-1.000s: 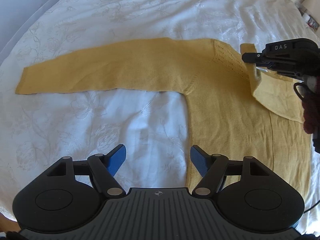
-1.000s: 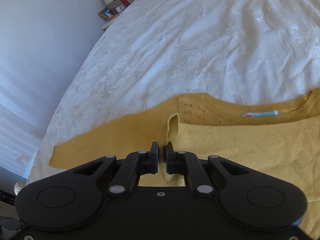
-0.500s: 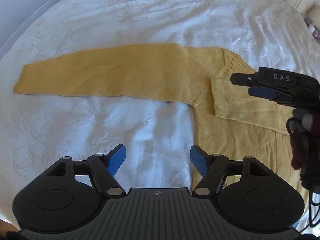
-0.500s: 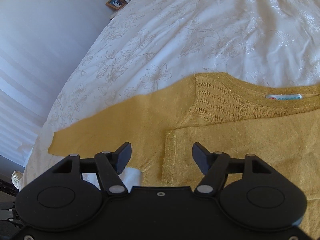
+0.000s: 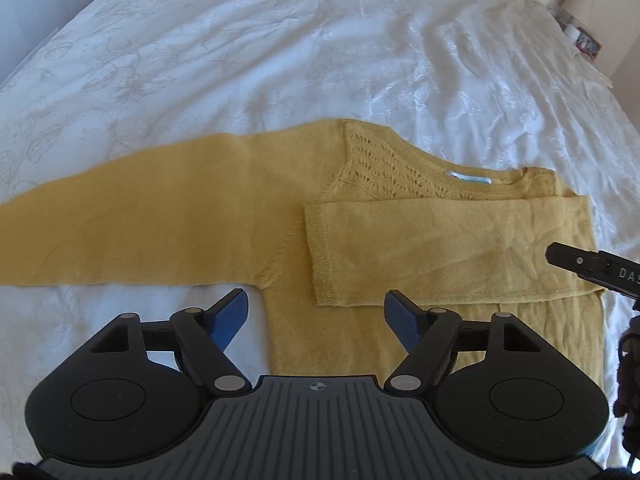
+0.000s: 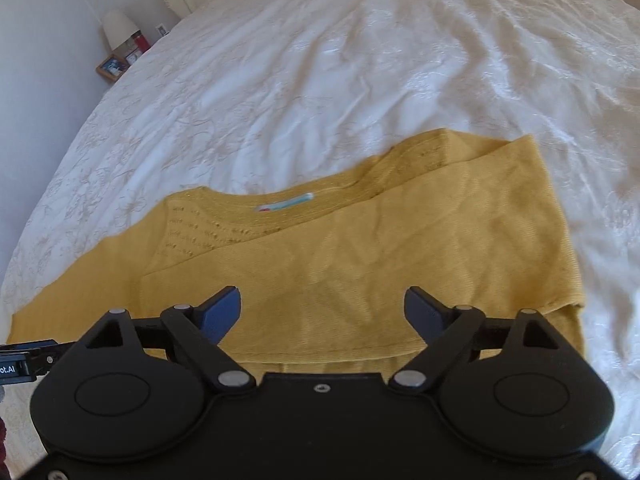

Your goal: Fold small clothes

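A mustard yellow knitted sweater [image 5: 360,340] lies flat on the white bed, neckline away from me. Its right sleeve [image 5: 440,252] is folded across the chest, cuff near the middle. The left sleeve [image 5: 120,232] stretches straight out to the left. My left gripper [image 5: 316,320] hovers over the sweater's left side below the armpit, jaws opening, nothing between them. My right gripper [image 6: 322,312] hangs above the folded sleeve [image 6: 360,272], jaws still opening and empty. In the left wrist view its tip shows at the right edge [image 5: 592,268].
The white embroidered bedspread [image 5: 320,60] spreads out on all sides of the sweater. A bedside table with a lamp [image 6: 118,30] and a framed picture [image 6: 112,66] stands at the bed's far left corner. More small items sit at the far right [image 5: 580,36].
My right gripper let go of the folded sleeve's cuff and opened wide, then drew back to the right over the chest. My left gripper shifted right, towards the sweater's body.
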`<state>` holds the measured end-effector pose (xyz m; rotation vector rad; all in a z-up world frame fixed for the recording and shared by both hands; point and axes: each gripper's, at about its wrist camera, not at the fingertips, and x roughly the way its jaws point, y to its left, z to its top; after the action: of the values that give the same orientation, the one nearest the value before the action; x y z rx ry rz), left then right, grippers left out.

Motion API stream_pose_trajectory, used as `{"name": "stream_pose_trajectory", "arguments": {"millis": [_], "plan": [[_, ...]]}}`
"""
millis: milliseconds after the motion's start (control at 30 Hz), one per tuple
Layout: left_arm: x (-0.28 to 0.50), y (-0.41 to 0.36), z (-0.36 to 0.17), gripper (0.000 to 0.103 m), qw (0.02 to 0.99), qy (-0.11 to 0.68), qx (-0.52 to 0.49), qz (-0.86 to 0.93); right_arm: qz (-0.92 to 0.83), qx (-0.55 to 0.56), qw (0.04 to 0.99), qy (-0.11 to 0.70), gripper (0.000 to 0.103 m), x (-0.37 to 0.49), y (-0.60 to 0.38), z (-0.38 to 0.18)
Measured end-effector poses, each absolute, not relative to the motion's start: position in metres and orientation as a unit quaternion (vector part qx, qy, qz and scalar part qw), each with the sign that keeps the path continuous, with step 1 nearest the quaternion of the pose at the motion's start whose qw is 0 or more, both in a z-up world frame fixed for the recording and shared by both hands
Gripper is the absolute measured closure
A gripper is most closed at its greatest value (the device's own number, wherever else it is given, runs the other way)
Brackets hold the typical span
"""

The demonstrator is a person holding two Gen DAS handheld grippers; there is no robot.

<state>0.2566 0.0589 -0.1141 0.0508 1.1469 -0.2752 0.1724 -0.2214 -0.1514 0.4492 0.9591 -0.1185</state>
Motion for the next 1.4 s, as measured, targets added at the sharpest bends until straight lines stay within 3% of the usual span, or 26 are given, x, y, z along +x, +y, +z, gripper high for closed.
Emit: {"name": "stream_pose_trajectory", "arguments": {"millis": [133, 533, 700, 900, 1233, 1400], "plan": [[0.261, 0.033, -0.127, 0.029, 0.834, 0.533, 0.049, -0.131, -0.088, 0.207, 0.866, 0.447, 0.007, 0.172, -0.259, -0.152], [0.273, 0.006, -0.184, 0.028, 0.813, 0.564, 0.092, -0.114, -0.080, 0.185, 0.845, 0.495, 0.007, 0.203, -0.308, -0.200], [0.275, 0.008, -0.195, 0.018, 0.812, 0.566, 0.090, -0.111, -0.138, 0.192, 0.826, 0.511, 0.007, 0.192, -0.336, -0.225], [0.276, 0.012, -0.205, 0.000, 0.819, 0.559, 0.073, -0.105, -0.162, 0.206, 0.823, 0.504, 0.007, 0.170, -0.355, -0.219], [0.278, 0.013, -0.206, 0.000, 0.815, 0.567, 0.072, -0.098, -0.219, 0.093, 0.800, 0.551, 0.001, 0.130, -0.362, -0.221], [0.284, 0.014, -0.198, 0.004, 0.812, 0.570, 0.071, -0.101, -0.229, 0.126, 0.809, 0.526, 0.001, 0.106, -0.363, -0.199]]}}
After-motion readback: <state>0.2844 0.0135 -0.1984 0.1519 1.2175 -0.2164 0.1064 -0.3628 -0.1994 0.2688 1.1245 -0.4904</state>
